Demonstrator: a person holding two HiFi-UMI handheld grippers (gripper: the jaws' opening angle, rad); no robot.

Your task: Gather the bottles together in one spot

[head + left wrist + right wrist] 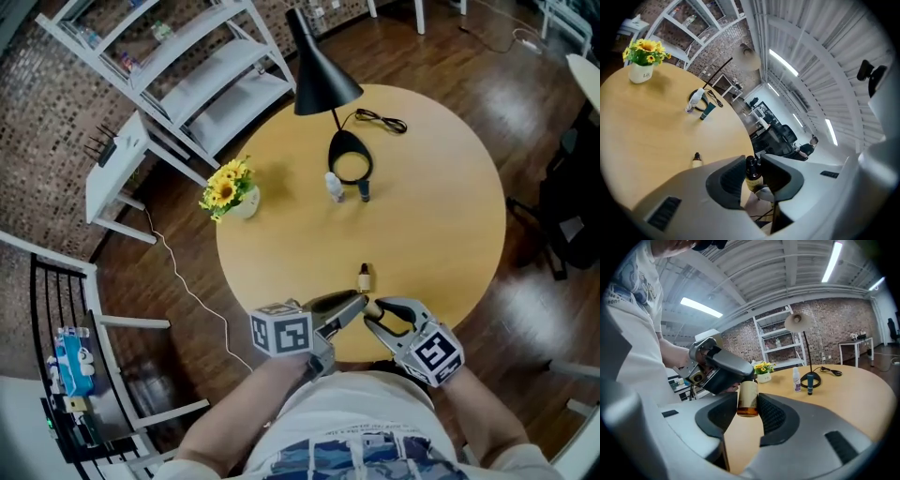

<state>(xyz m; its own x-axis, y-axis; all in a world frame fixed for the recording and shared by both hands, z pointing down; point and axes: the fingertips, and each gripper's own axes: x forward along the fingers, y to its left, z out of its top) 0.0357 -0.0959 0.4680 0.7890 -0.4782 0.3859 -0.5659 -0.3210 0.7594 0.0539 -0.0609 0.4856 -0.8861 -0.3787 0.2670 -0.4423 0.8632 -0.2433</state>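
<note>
By the lamp base (350, 167) a white bottle (334, 186) and a teal bottle (364, 190) stand together; a small bottle (364, 276) stands alone, nearer to you. Near the front edge of the table (441, 234) you pinch one amber bottle (748, 398) from two sides: the left gripper (751, 178) at its cap end, the right gripper (749, 414) on its body, both jaws narrow.

An amber bottle (748, 399) with tan label; yellow flowers (226, 183) in white pot (246, 204); black lamp (319, 66); honey-coloured table (441, 216).
</note>
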